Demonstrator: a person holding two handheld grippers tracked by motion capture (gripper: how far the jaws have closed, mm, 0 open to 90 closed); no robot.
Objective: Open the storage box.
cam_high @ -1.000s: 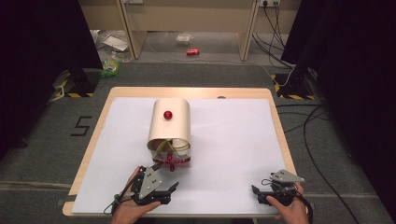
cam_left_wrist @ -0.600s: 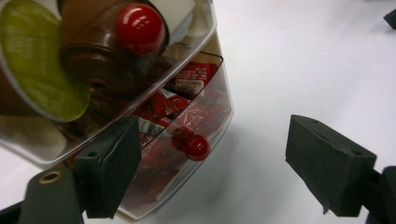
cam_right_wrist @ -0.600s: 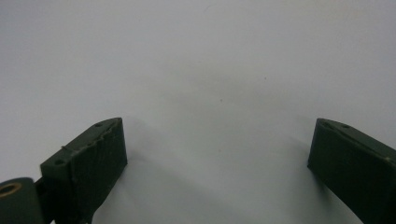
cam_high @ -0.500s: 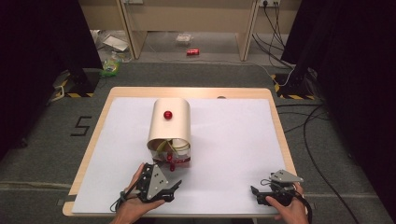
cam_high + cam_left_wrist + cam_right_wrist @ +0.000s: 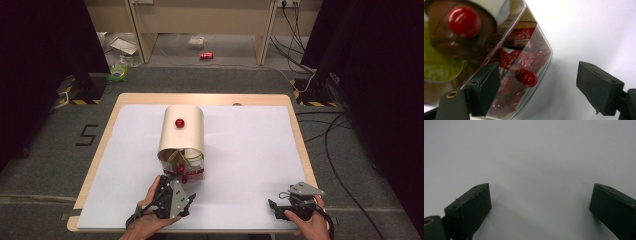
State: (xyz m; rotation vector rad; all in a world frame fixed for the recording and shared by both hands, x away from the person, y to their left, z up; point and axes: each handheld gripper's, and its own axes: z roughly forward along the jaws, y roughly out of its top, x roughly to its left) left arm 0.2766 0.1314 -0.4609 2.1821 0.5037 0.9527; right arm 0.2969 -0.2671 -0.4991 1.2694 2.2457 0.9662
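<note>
your left gripper is at the near edge of the table, just in front of the bread box. its jaws stand wide and hold nothing; in the left gripper view one black pad is in front of the clear door and the other pad is over bare white table, well apart from it. the small red knob of that door lies between the two pads but farther along, not touched by either. so the knob is ahead of your fingers and a little toward the pad that is in front of the door. i think you must go forward, and a little to that side, before you close.

the bread box lies with its long axis away from you, from the near open end to the far end. on its beige rolling cover there is a second red knob, farther from you. behind the clear door you can see red packets and something yellow-green; i cannot tell what this is.

your right gripper rests at the near right part of the table, well apart from the box. its jaws are also wide, with only white table between them. the left hand is clearly the nearer one for the door knob.
</note>
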